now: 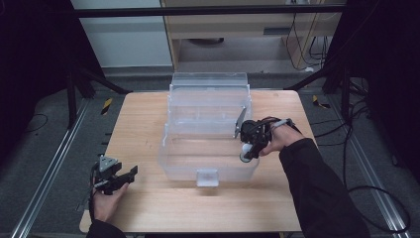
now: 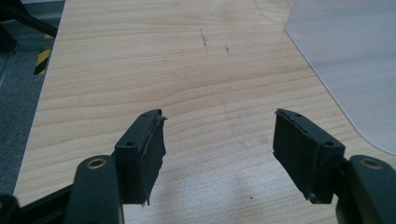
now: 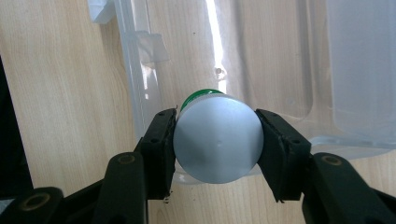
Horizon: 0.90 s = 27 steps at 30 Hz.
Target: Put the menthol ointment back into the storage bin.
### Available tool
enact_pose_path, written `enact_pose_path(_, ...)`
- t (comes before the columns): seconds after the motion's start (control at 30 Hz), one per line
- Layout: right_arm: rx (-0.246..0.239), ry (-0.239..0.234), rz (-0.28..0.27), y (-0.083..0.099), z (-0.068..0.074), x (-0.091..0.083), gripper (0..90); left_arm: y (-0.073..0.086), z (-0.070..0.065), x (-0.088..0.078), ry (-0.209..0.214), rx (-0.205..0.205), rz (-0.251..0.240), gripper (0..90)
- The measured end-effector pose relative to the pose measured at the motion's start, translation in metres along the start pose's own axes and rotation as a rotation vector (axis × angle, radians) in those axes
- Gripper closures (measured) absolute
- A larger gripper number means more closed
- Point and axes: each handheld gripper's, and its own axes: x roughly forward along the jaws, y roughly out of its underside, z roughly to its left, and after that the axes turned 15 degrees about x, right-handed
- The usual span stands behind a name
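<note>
Pinching a round can (image 3: 217, 142) with a plain silver end and a green band behind it, the right gripper (image 1: 246, 153) hangs at the right rim of the clear plastic box (image 1: 208, 166) in the middle of the high view. Both jaw pads press the can's sides, and no label or writing can be read on it. In the right gripper view the can sits at frame centre, with the box's clear wall and rim running just behind and under it. The box's tiered trays stand open toward the top of the high view, with a small latch (image 1: 207, 177) on its near wall. Low at the left of that view, the left gripper (image 1: 130, 174) rests on the wooden table (image 1: 143, 134), well apart from the box, its jaws spread with nothing between them. Beyond the table lie grey floor, cables and yellow-black striped tape (image 1: 107, 105).
</note>
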Motion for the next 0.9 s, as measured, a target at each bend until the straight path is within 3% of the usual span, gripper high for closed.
enact_pose_path(0.5,0.028,-0.023,0.019,0.011,-0.003,0.018,50.3,0.0,0.0,0.0,0.0,-0.001,0.001,33.4)
enact_pose_path(0.9,0.02,-0.034,0.032,0.011,-0.004,0.026,50.3,0.0,0.001,0.0,-0.001,-0.001,-0.002,33.4)
